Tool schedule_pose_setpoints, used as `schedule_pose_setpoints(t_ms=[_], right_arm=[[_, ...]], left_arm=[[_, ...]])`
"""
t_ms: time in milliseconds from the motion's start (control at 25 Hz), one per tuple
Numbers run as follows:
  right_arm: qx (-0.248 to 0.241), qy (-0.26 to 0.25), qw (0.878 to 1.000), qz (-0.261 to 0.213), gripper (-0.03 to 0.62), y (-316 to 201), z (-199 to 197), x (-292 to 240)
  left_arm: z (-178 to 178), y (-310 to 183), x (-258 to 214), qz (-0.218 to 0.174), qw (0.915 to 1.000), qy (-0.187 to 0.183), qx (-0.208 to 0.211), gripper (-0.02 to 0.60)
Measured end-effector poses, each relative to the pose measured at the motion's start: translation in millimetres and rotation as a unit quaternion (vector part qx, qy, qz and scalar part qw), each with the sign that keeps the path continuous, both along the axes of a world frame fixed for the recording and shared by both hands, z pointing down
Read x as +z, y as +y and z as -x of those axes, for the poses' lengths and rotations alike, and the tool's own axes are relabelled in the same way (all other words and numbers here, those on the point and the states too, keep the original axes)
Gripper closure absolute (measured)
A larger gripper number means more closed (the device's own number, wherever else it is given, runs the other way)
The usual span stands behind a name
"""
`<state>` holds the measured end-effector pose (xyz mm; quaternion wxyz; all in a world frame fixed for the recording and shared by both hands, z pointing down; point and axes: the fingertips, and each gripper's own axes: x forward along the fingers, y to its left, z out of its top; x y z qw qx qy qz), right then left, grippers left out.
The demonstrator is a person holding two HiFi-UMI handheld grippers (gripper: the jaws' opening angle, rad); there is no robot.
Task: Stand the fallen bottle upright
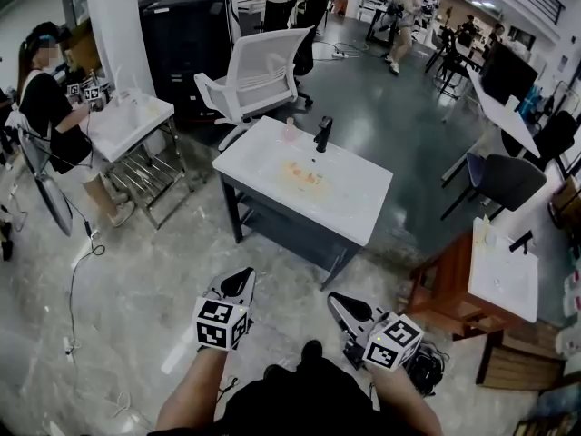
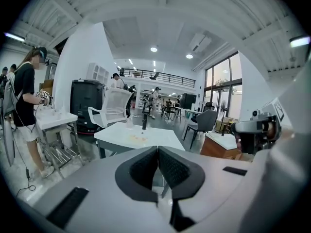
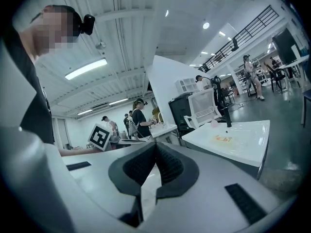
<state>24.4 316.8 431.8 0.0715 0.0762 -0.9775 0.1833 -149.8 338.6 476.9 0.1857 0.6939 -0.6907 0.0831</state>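
Countertop (image 1: 349, 203), glossy white rectangle, black faucet (image 1: 323, 134), ribbed jaws together

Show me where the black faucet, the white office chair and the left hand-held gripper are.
black faucet (image 1: 323, 134): head view, on its upright stem.
white office chair (image 1: 268, 62): head view, on its backrest.
left hand-held gripper (image 1: 243, 278): head view, between its closed fingertips.

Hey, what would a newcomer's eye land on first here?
Probably the white sink table in mid-floor, with a black faucet at its far edge and a white chair behind it. At the bottom of the head view, the left gripper and right gripper point toward it, both shut and empty.
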Motion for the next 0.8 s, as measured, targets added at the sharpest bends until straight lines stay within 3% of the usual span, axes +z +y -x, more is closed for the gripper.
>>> schedule_pose_setpoints(t_ms=[400,600,800], right_arm=[[-0.014,-0.009,1.0,0.022,0.58,-120,45,27],[-0.032,-0.019,0.999,0.034,0.58,-213,71,27],[-0.035,-0.024,0.998,0.037,0.58,-317,75,27]], left_arm=[[46,-93,22,0.025,0.9994,-0.006,-0.022,0.563],[71,-178,20,0.043,0.9979,-0.015,-0.046,0.563],[59,-287,8,0.05,0.9978,-0.039,-0.019,0.563]])
